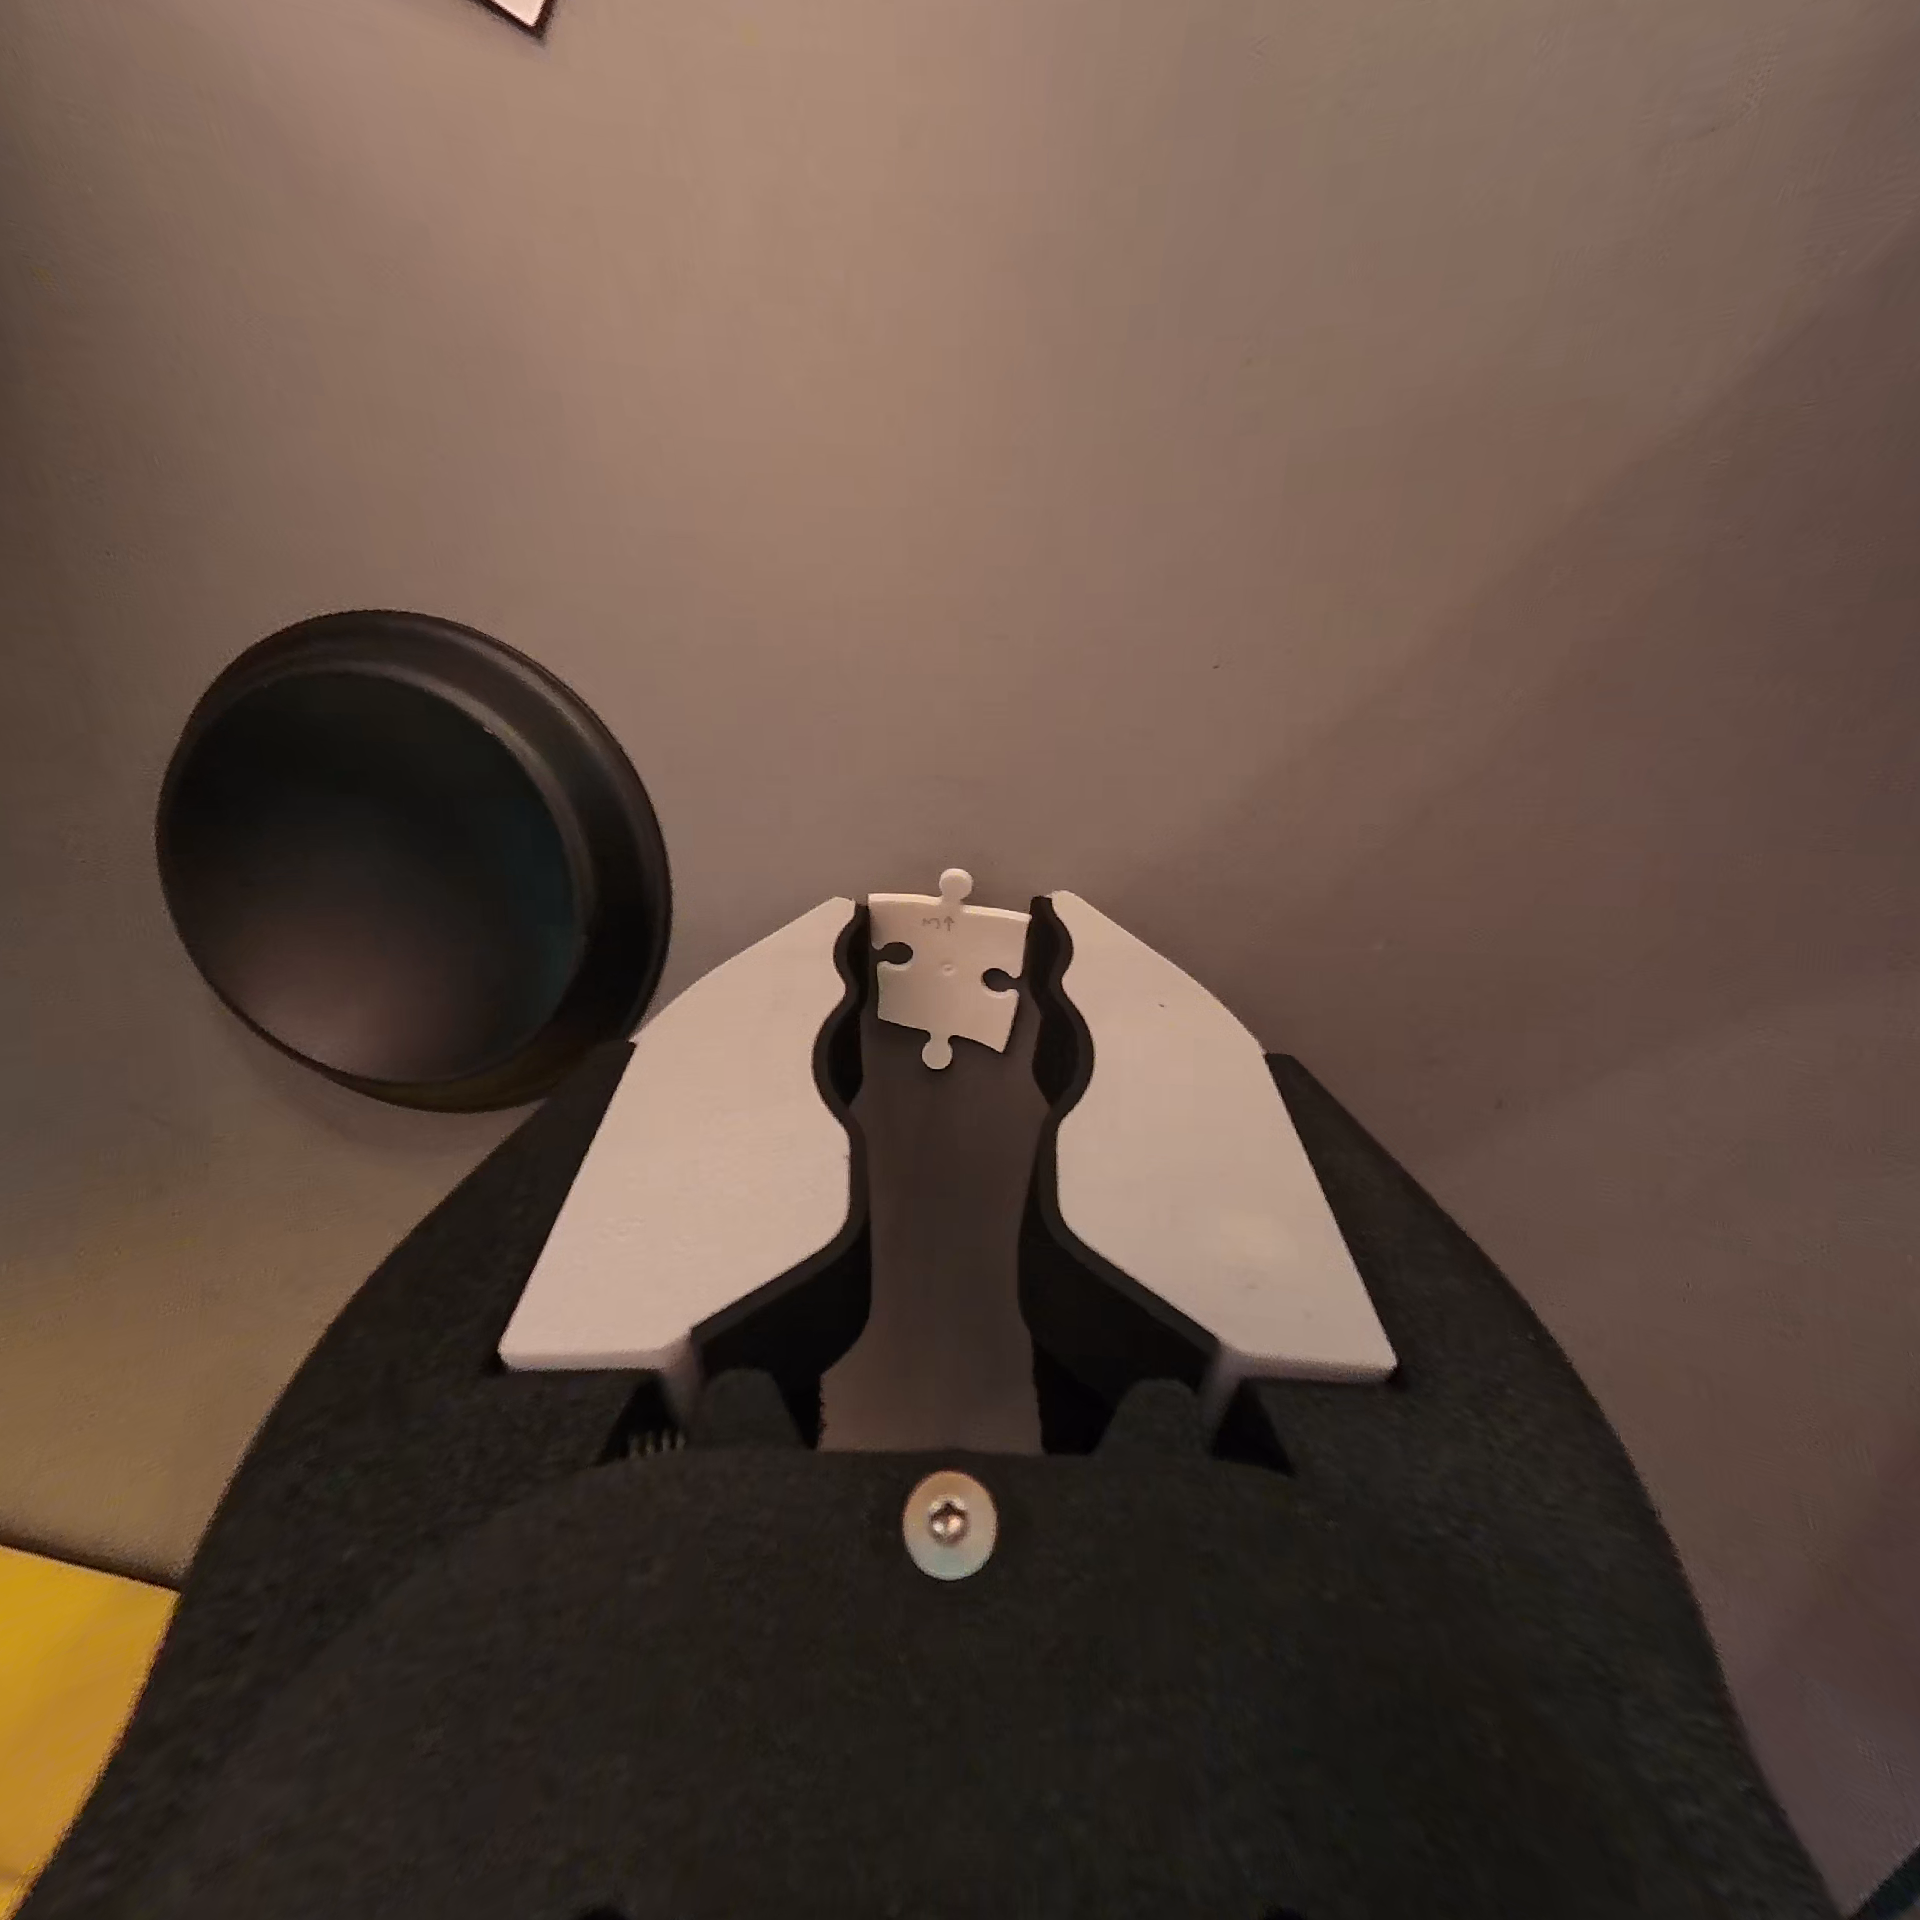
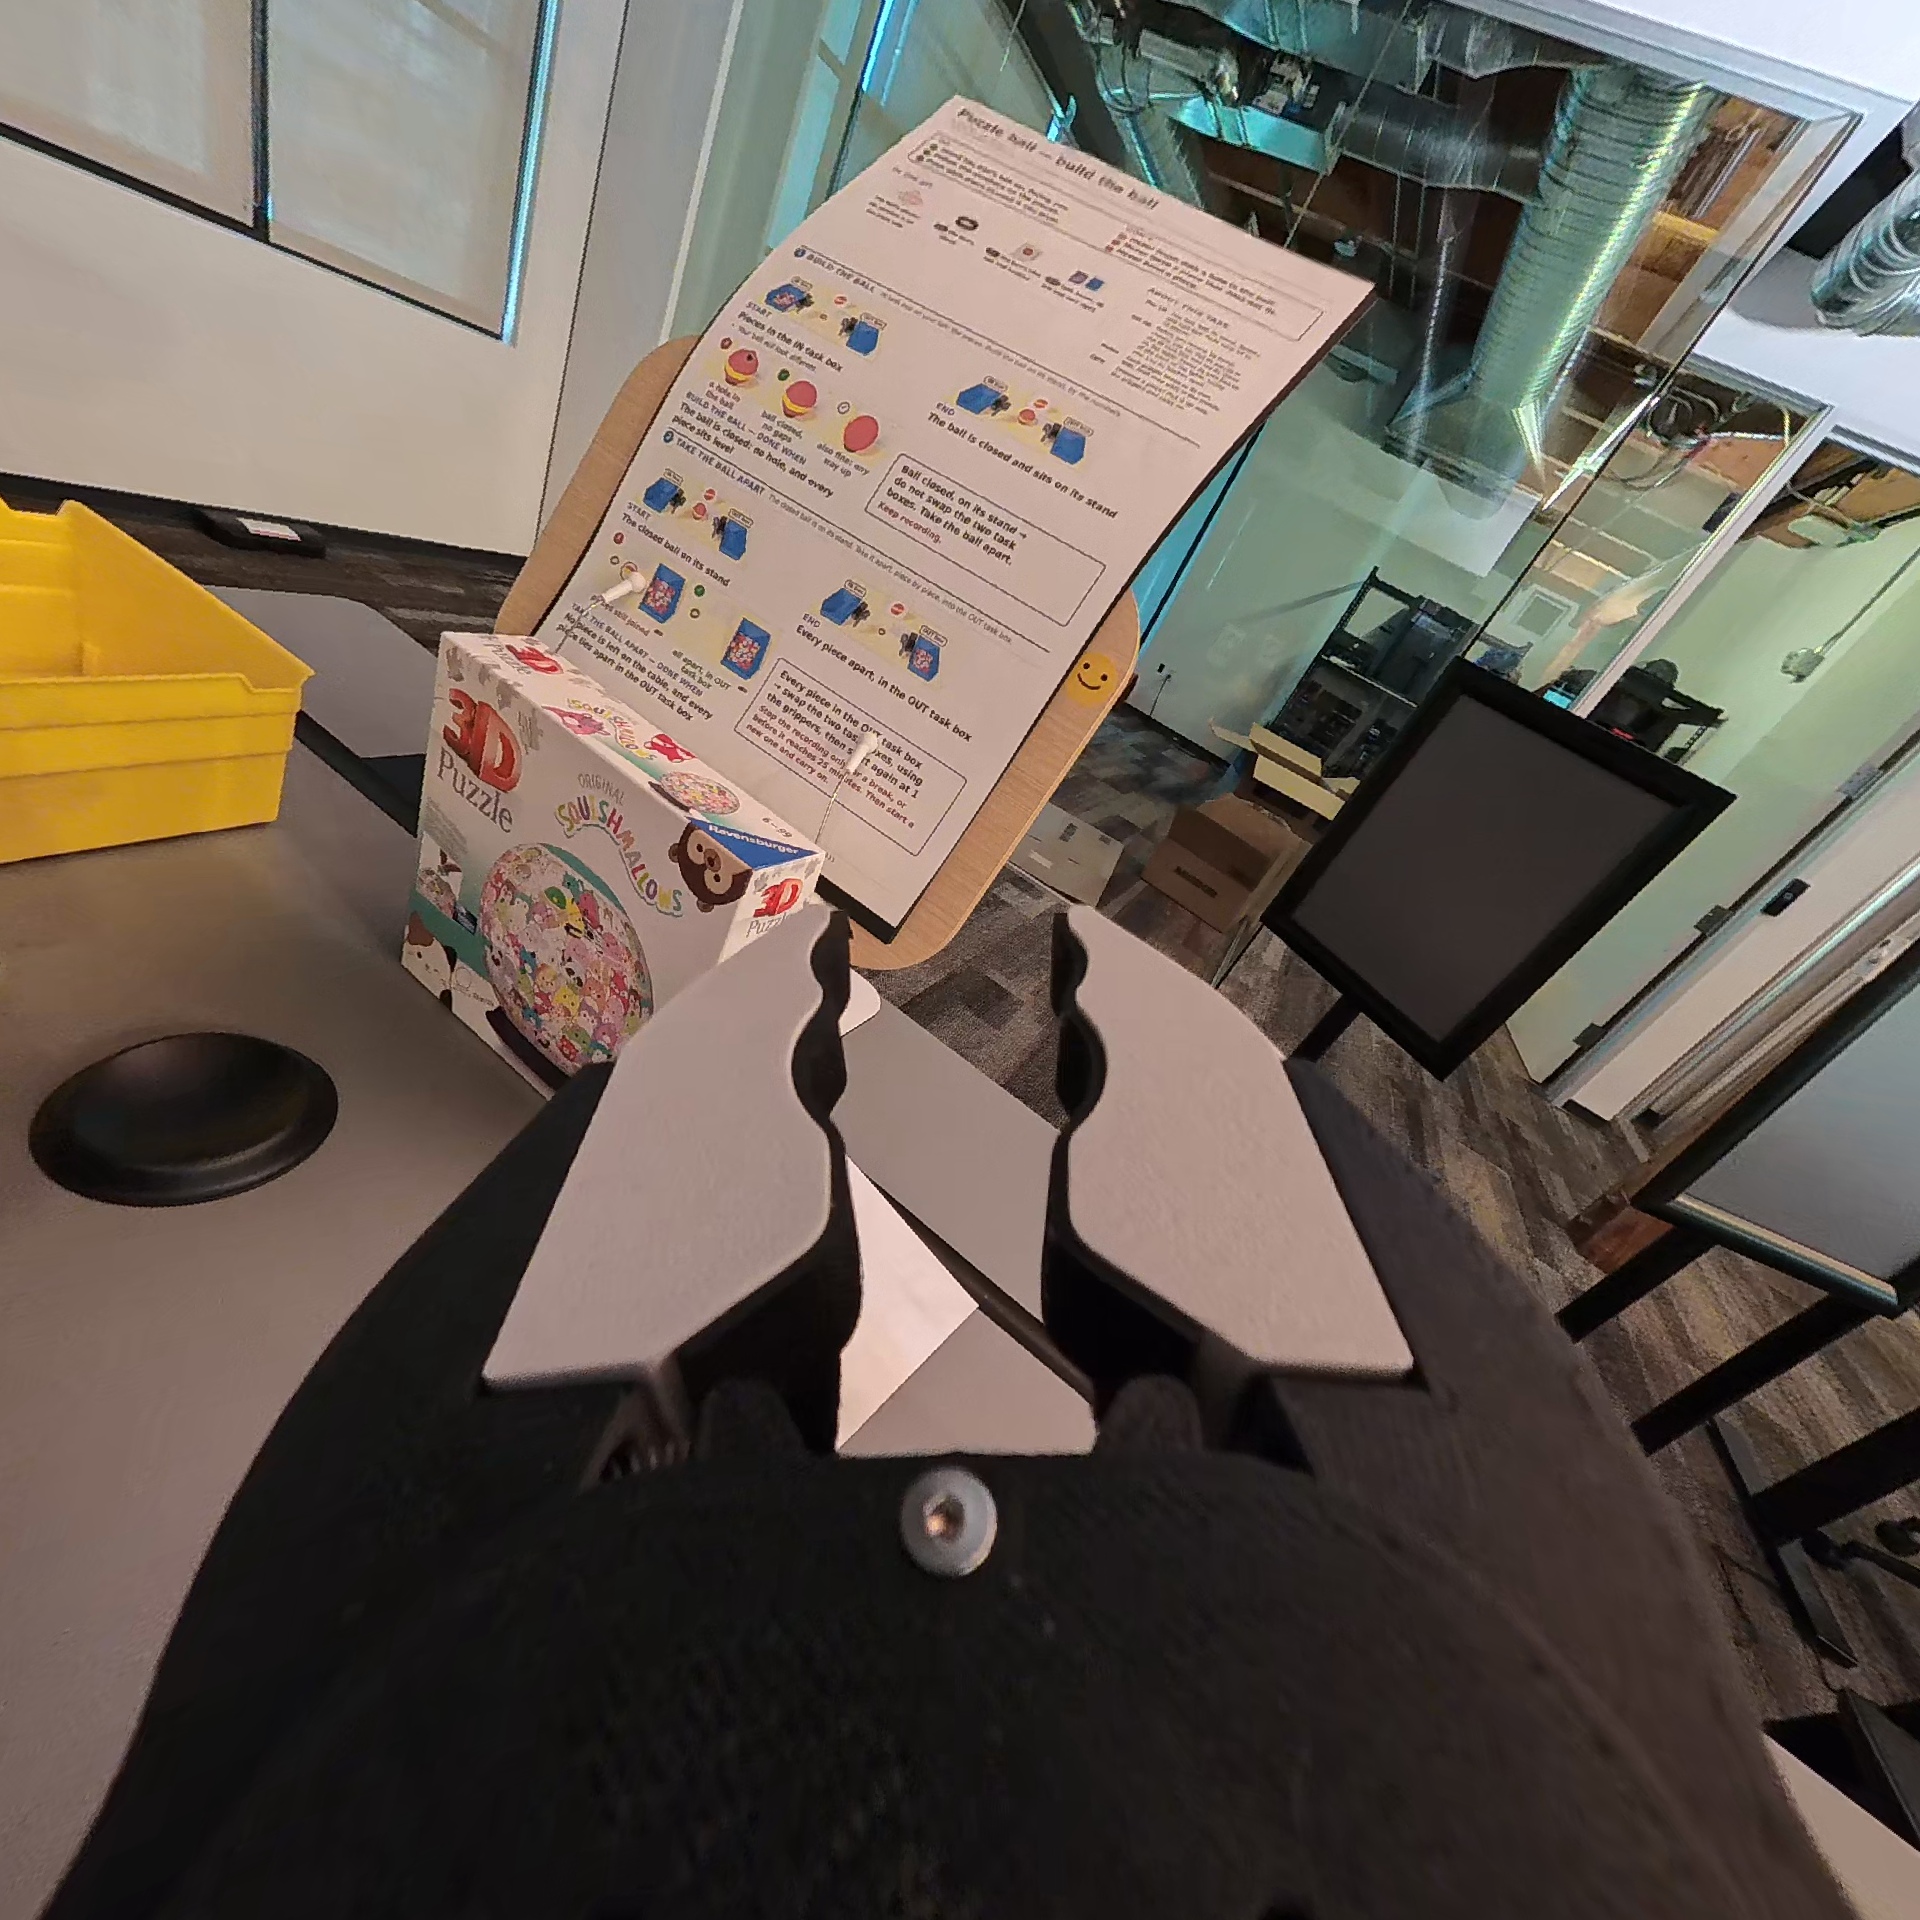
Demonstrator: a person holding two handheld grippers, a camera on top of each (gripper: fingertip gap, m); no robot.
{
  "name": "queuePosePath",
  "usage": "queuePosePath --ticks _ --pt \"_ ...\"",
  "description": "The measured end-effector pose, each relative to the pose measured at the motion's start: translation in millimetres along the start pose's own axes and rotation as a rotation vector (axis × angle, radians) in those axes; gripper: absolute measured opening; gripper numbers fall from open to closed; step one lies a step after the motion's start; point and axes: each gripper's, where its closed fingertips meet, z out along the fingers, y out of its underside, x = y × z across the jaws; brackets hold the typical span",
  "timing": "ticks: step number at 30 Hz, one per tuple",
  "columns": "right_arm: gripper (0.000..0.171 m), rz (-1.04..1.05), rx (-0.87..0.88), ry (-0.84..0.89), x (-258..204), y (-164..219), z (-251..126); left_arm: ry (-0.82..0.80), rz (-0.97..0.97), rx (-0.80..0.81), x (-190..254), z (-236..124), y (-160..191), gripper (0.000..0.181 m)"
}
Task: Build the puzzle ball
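We're holding one small white curved puzzle piece (image 1: pixel 948 977) pinched at the fingertips of the left gripper (image 1: pixel 951 920), over the grey tabletop (image 1: pixel 1143 520) beside the black round stand ring (image 1: pixel 405 862). Right gripper (image 2: pixel 943 935) fingers are hanging apart, empty. Early step, we're judging; next we're needing a mating piece.

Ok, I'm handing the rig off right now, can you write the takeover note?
Left hand-held gripper: shut on a white puzzle piece, blank side up, above the grey table, beside the black round stand.
Right hand-held gripper: open, empty, raised over the table edge.
Puzzle box stands before the instruction sheet; yellow bin at far left.
Done: one piece picked up. No ball in view.
Left: essentially the whole ball.
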Motion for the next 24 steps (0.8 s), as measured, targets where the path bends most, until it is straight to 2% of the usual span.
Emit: queuePosePath --ticks 5,9,14,17,20,22,24 --pt "0.038 -0.008 -0.016 -0.004 -3 4 4 0.008 -0.008 0.002 0 0 0 0.029" --pt "0.038 -0.011 -0.025 -0.006 -4 7 6 0.015 -0.015 0.004 -1 0 0 0.042" --pt "0.038 -0.012 -0.015 -0.003 -4 4 5 0.054 -0.057 0.111 -2 -20 -13 0.042" --pt "0.038 -0.006 -0.001 0.002 -2 1 2 0.066 -0.108 0.242 -10 -61 -23 0.042" --pt "0.038 0.012 0.022 -0.002 0 -4 -2 0.006 -0.203 0.390 -40 -124 -16 0.042" --pt "0.038 0.022 0.034 0.000 1 -6 -3 -0.101 -0.309 0.473 -74 -171 11 0.042" --pt "0.038 0.030 0.041 0.002 2 -7 -4 -0.313 -0.466 0.487 -121 -210 61 0.042"
